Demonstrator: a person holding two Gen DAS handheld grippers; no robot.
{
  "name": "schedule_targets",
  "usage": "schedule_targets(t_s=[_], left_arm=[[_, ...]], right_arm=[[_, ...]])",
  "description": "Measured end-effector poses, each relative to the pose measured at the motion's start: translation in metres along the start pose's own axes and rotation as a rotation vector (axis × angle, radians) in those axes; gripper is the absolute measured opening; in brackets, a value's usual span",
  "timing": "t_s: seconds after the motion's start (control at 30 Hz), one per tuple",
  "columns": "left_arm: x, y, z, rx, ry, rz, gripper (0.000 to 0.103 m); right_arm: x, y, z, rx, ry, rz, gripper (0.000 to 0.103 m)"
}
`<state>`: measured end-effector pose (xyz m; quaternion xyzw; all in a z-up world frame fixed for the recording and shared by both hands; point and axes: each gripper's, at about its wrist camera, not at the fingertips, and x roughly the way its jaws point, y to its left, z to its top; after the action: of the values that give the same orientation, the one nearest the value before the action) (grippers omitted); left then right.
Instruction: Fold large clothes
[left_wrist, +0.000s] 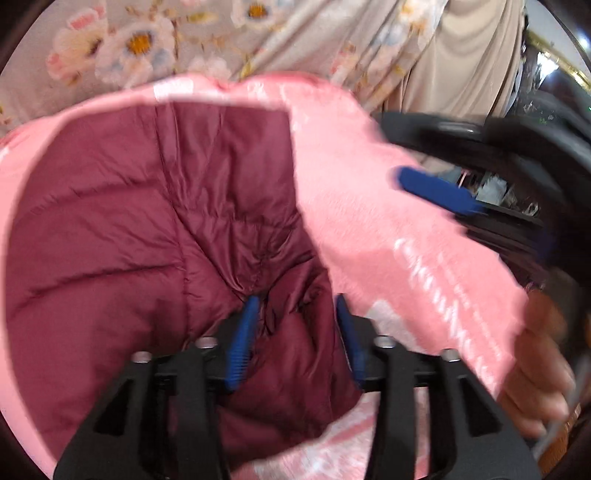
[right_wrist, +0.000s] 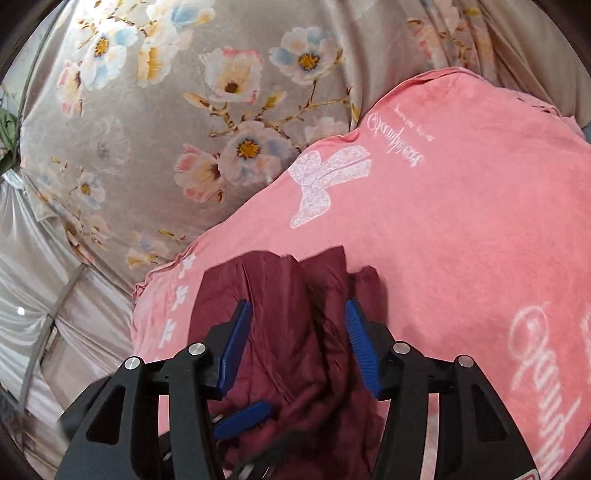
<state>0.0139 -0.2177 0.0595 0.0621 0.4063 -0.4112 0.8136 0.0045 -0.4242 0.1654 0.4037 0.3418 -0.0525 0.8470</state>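
Both grippers stand spread over a maroon quilted jacket (left_wrist: 147, 229) lying on a pink towel (right_wrist: 461, 221). The left gripper (left_wrist: 295, 332) and right gripper (right_wrist: 295, 343) pinch nothing; jacket fabric sits loosely between their blue pads.

I see one garment to fold, a maroon quilted jacket (left_wrist: 147, 229). Its shell is smooth and slightly shiny, stitched into padded channels, with a seam running down to a puckered gather. It lies on the pink towel (right_wrist: 461, 221), which I take as my landmark: the towel shows on the jacket's far side and on both flanks. In the left wrist view the jacket spreads broadly across the towel's middle, rumpled rather than flat. In the right wrist view a bunched, creased part of it sits near the towel's frilled edge, its end squared off and lying against the pink cloth.
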Motion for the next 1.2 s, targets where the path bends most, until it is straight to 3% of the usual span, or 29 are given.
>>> schedule_targets(t_s=[0.07, 0.13, 0.3, 0.4, 0.53, 0.57, 0.73, 0.87, 0.97, 1.2], left_arm=[[-0.030, 0.000, 0.004, 0.002, -0.065, 0.001, 0.067], [-0.061, 0.007, 0.009, -0.009, -0.131, 0.028, 0.073], [-0.094, 0.046, 0.030, -0.112, -0.180, 0.166, 0.075], [-0.091, 0.067, 0.039, -0.168, -0.174, 0.245, 0.075], [-0.083, 0.084, 0.047, -0.222, -0.158, 0.322, 0.075], [-0.079, 0.089, 0.049, -0.231, -0.151, 0.341, 0.075], [-0.068, 0.102, 0.056, -0.253, -0.133, 0.376, 0.075], [-0.061, 0.105, 0.061, -0.255, -0.127, 0.378, 0.075], [-0.053, 0.104, 0.062, -0.251, -0.115, 0.379, 0.075], [-0.026, 0.107, 0.059, -0.246, -0.076, 0.407, 0.075]], right_arm=[[0.014, 0.008, 0.008, 0.002, 0.020, 0.017, 0.053], [0.029, 0.012, 0.016, 0.022, 0.049, 0.015, 0.053], [0.066, 0.007, 0.021, 0.112, 0.119, -0.032, 0.053], [0.087, 0.013, 0.019, 0.106, 0.161, -0.059, 0.046], [0.096, 0.019, 0.021, 0.119, 0.169, -0.040, 0.010], [0.090, 0.021, 0.024, 0.121, 0.149, -0.019, 0.008], [0.051, 0.033, 0.035, 0.045, 0.024, -0.006, 0.004], [0.043, 0.025, 0.024, 0.017, -0.040, -0.088, 0.004], [0.058, 0.002, 0.011, 0.022, -0.035, -0.166, 0.004], [0.091, -0.039, -0.012, 0.037, -0.008, -0.251, 0.004]])
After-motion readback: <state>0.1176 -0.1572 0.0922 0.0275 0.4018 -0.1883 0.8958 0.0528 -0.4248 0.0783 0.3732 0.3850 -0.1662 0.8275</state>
